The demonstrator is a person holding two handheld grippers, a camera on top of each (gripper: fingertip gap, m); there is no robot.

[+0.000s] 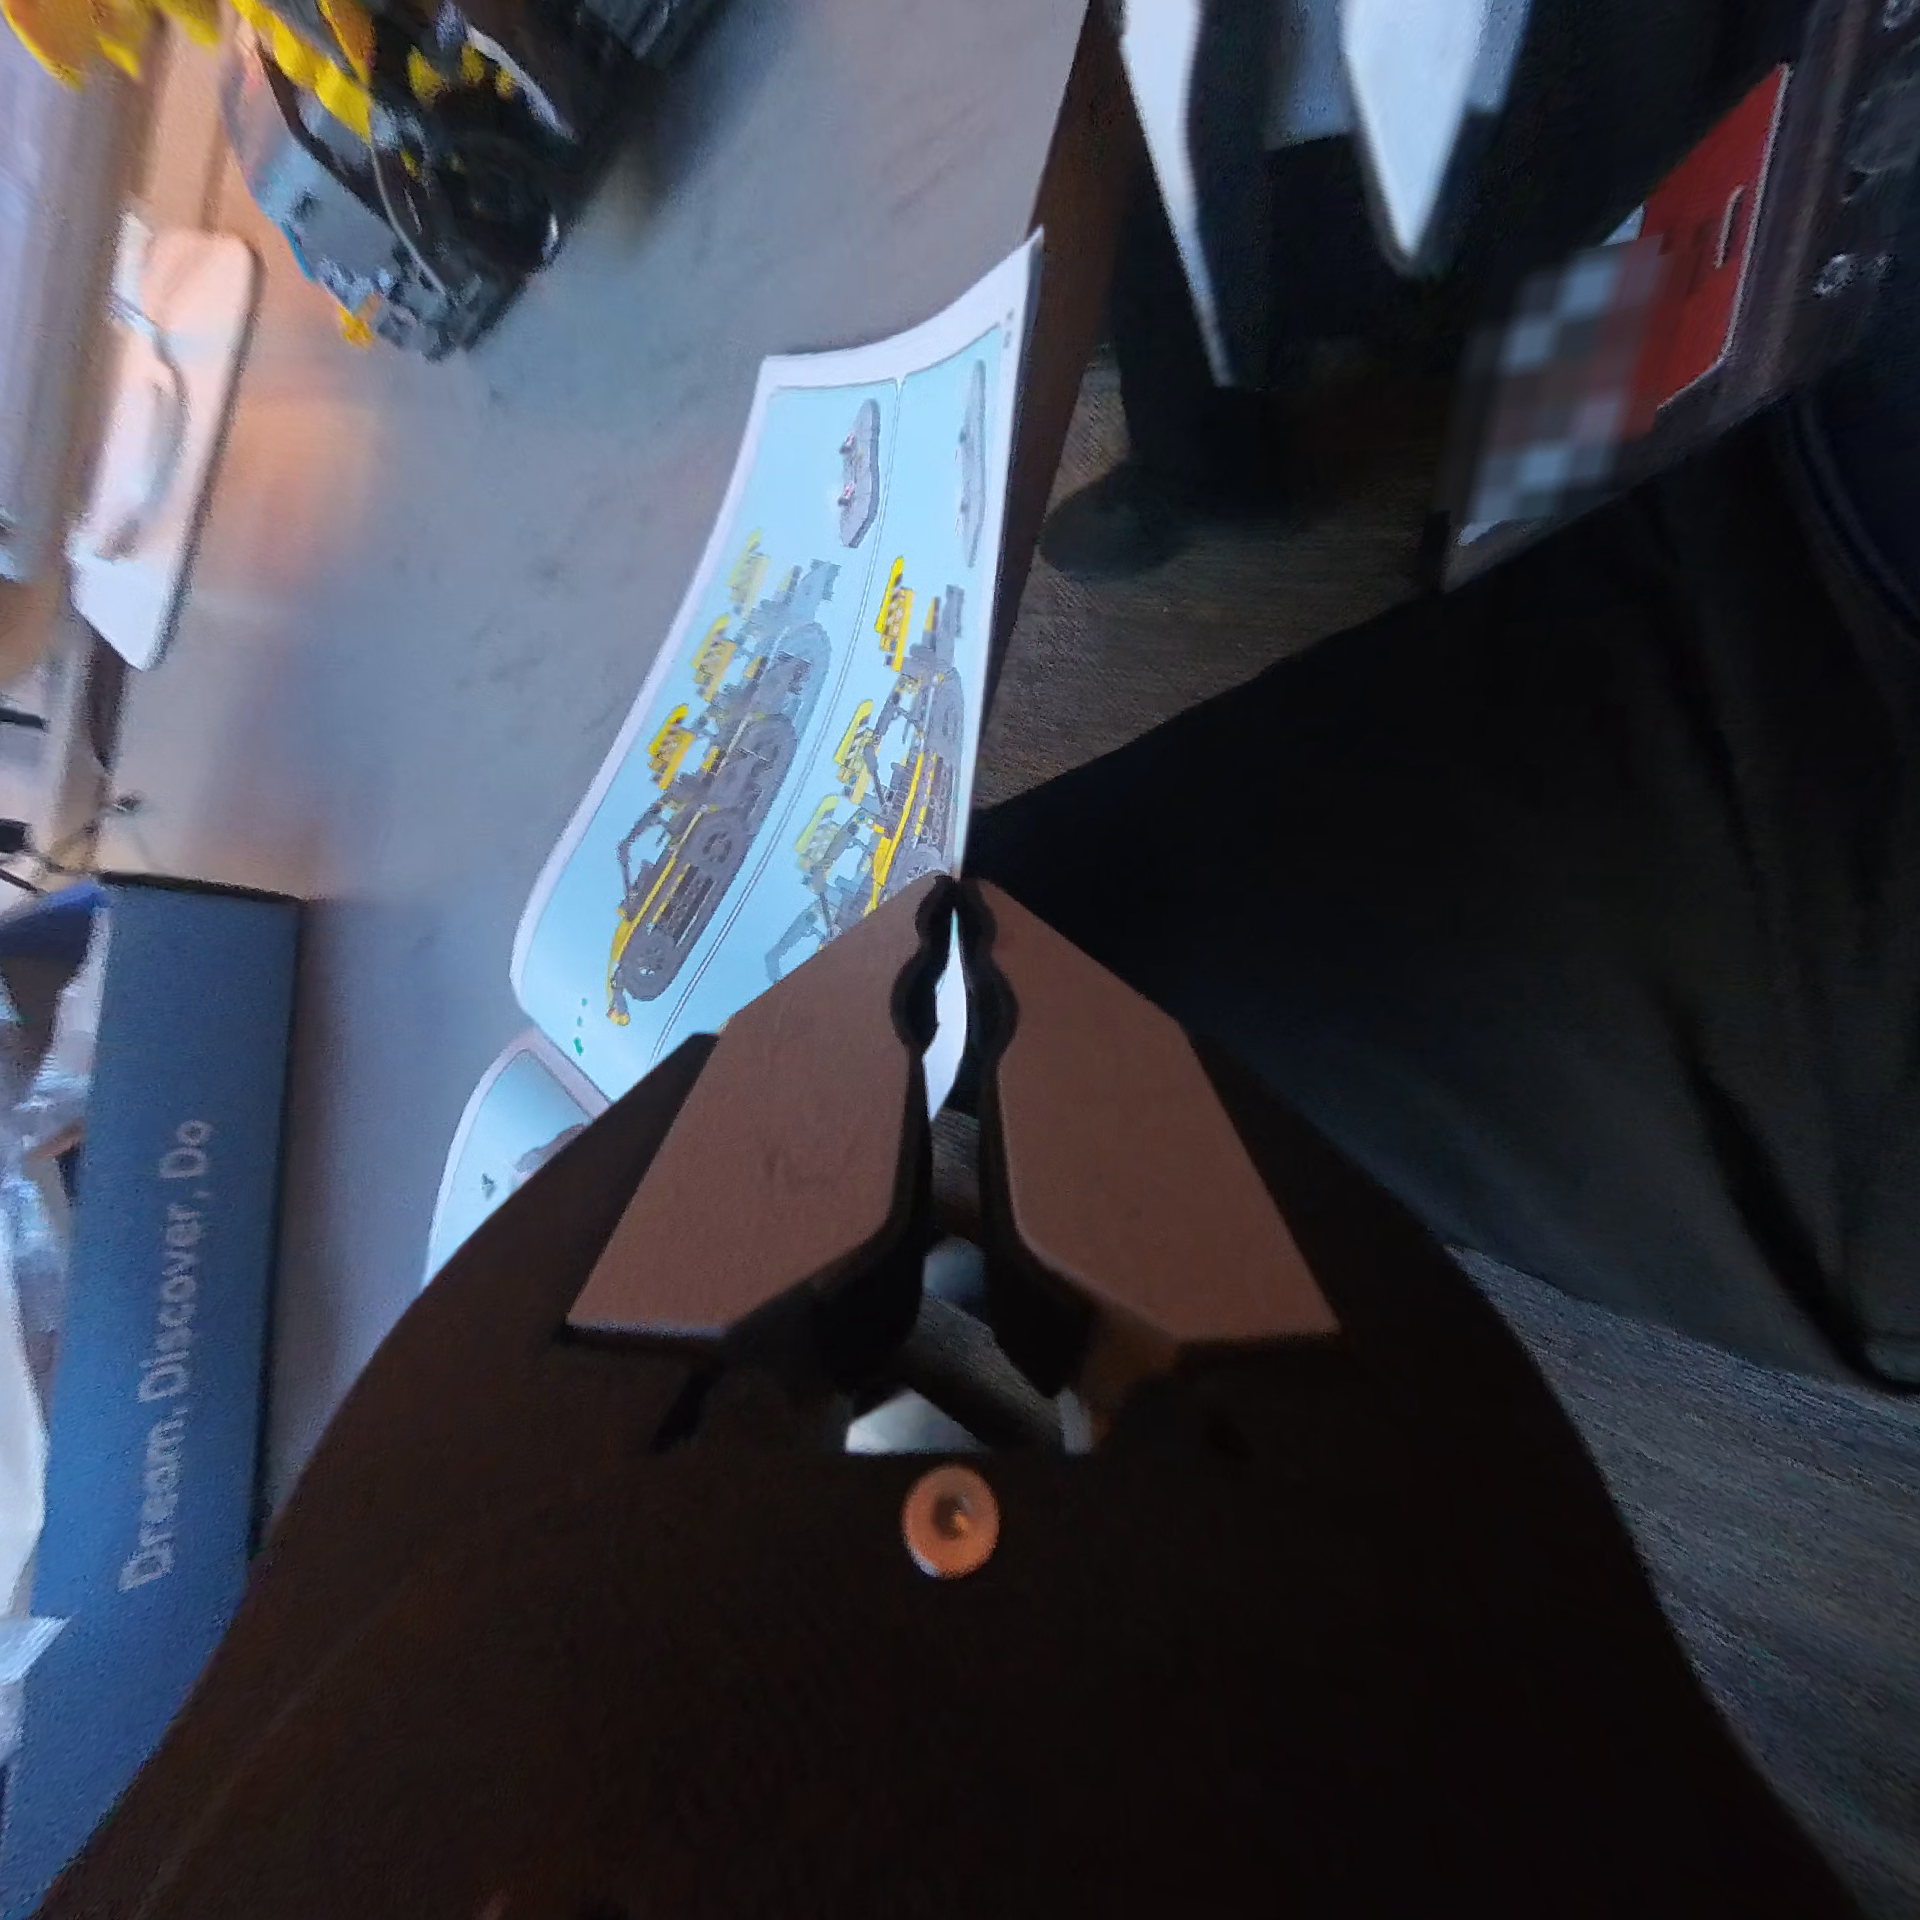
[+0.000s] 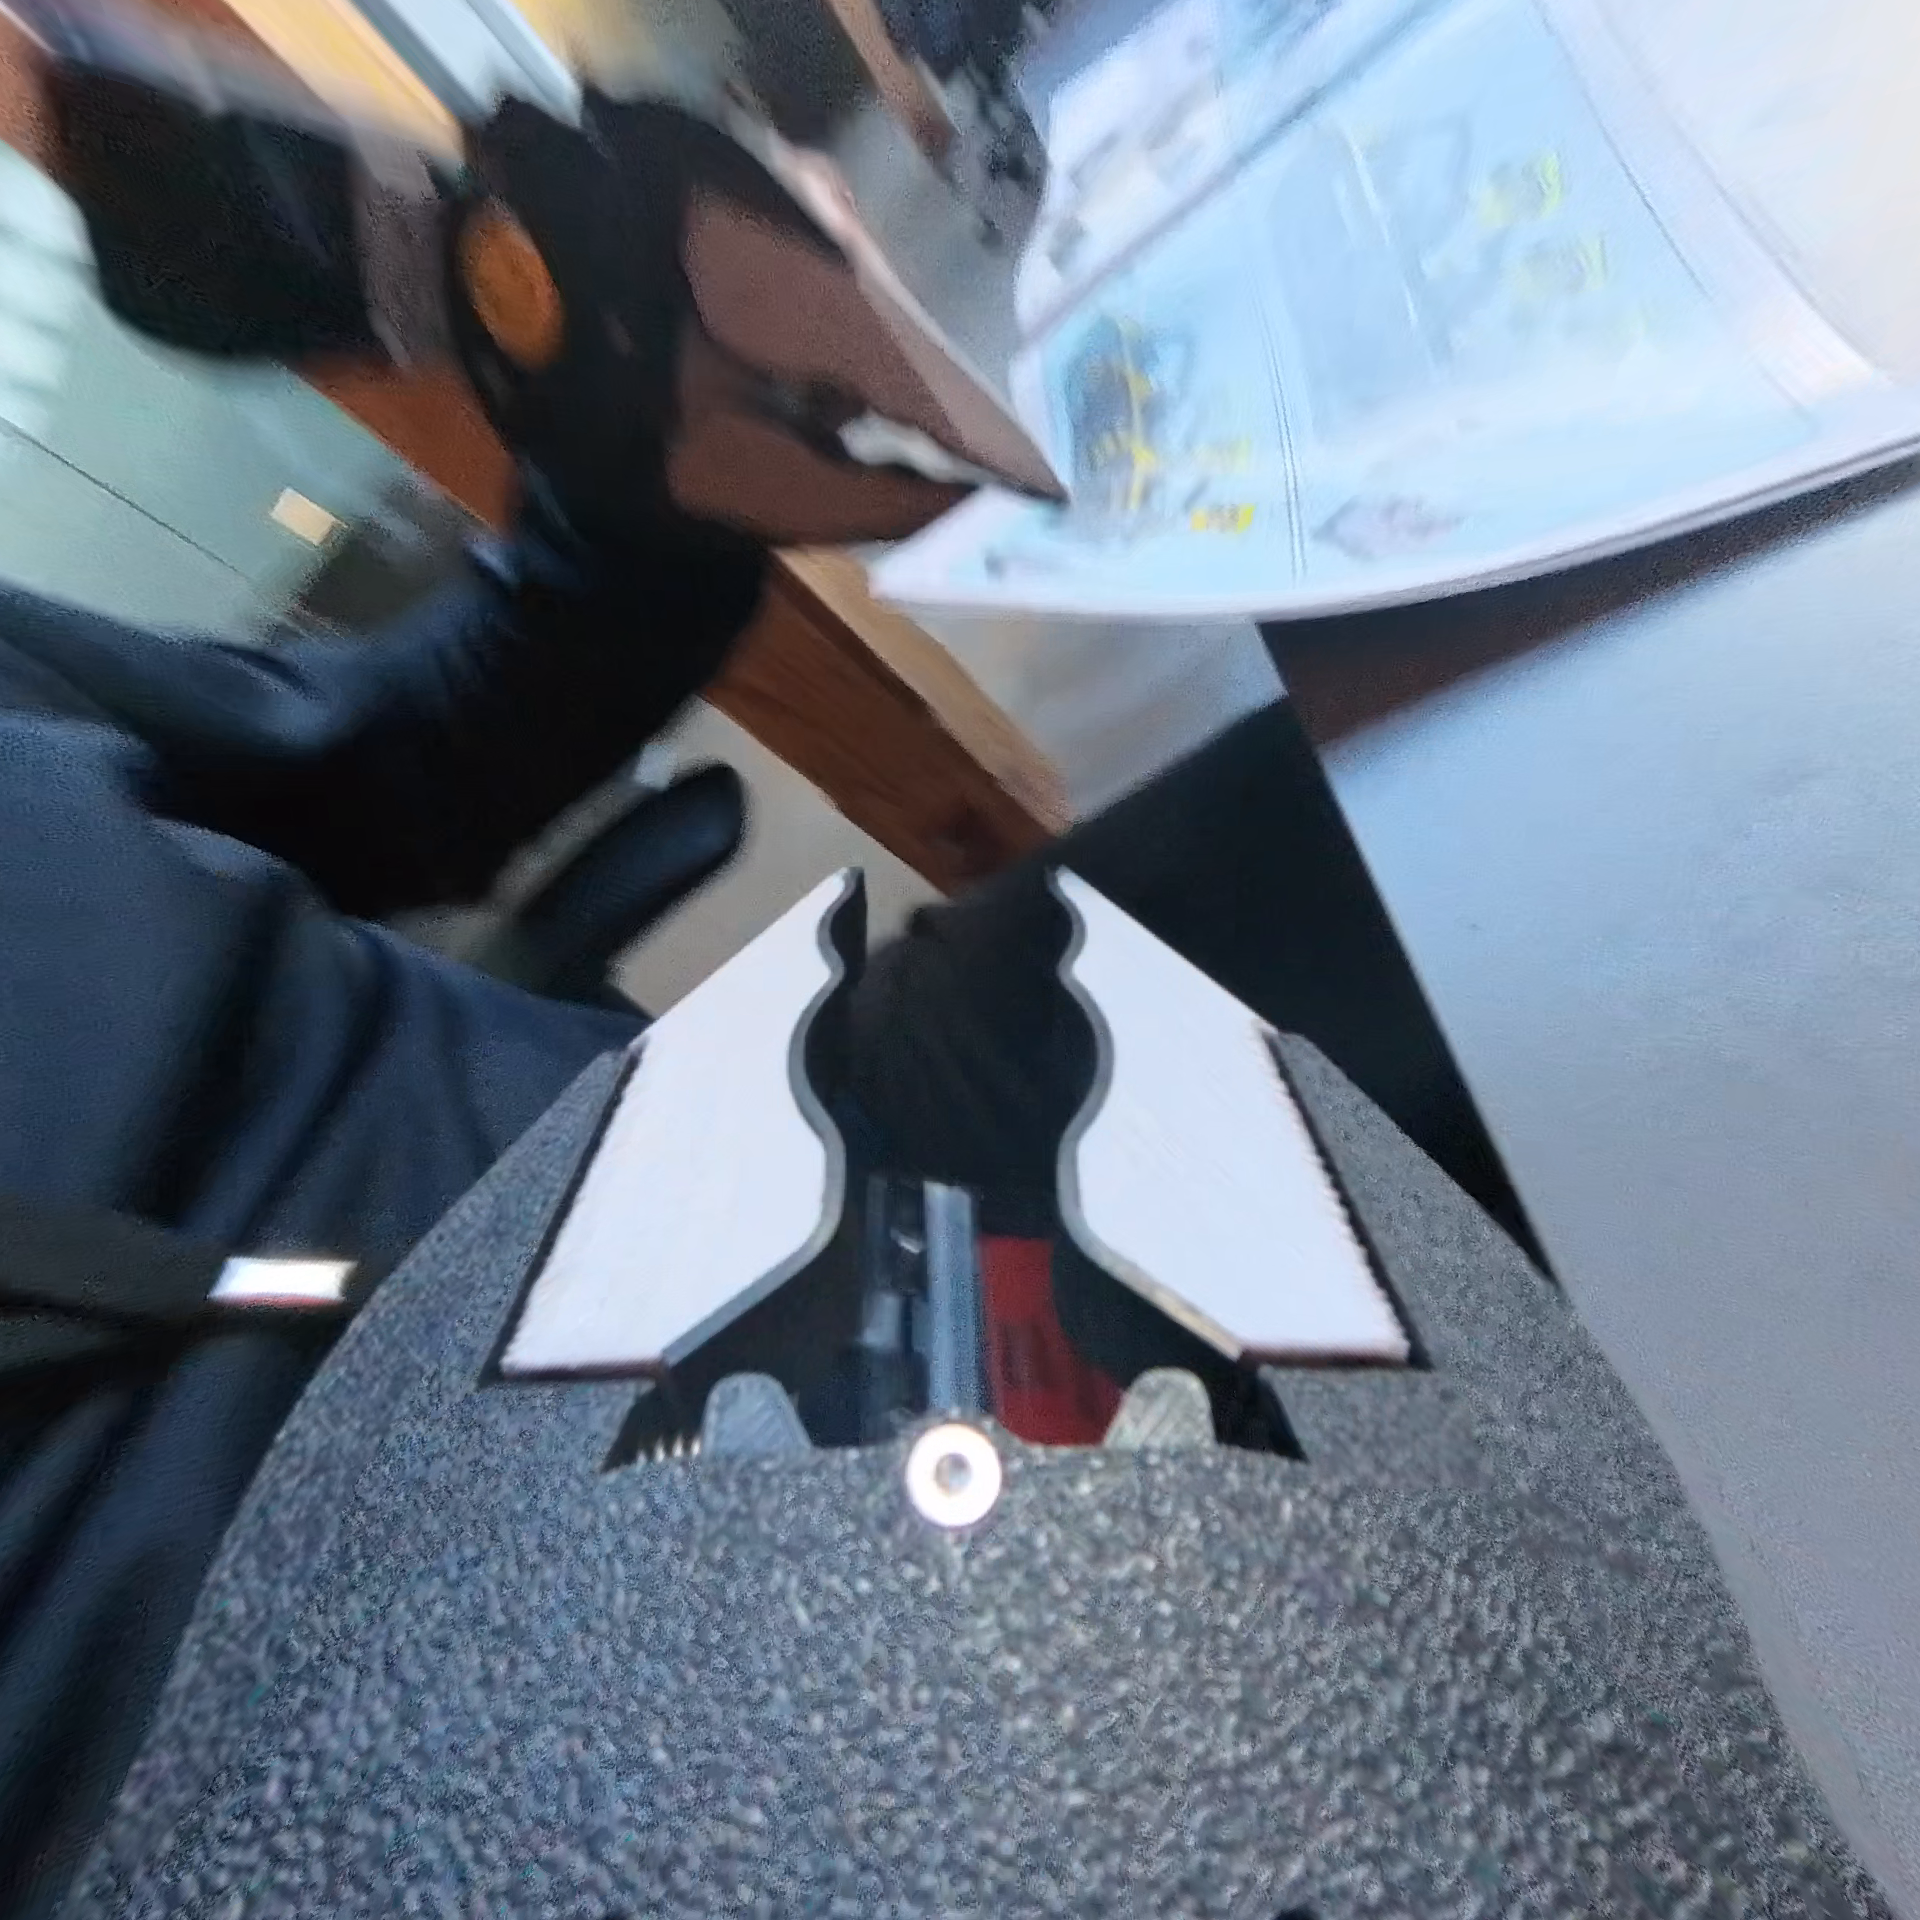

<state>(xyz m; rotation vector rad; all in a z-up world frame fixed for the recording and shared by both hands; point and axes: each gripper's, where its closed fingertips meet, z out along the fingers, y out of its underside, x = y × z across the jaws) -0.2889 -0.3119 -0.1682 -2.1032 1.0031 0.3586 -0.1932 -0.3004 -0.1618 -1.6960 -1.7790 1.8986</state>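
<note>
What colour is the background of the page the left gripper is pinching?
Pale blue with a white margin on the instruction booklet; clearest in the left wrist view.

Light: dim, bluish; warm glow upper left of left view | Blur: heavy motion smear in right view, booklet [image 2: 1403, 343] soft | Left tongs [image 1: 951, 904] backlit, dark | Edges: fisheye bending

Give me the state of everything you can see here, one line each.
left gripper: shut on the booklet page's edge
instruction booklet: open, one page lifted and curved off the table
right gripper: open, holding nothing, off the table edge
brick vehicle model: standing on the table, blurred
blue box: lying flat on the table
</note>
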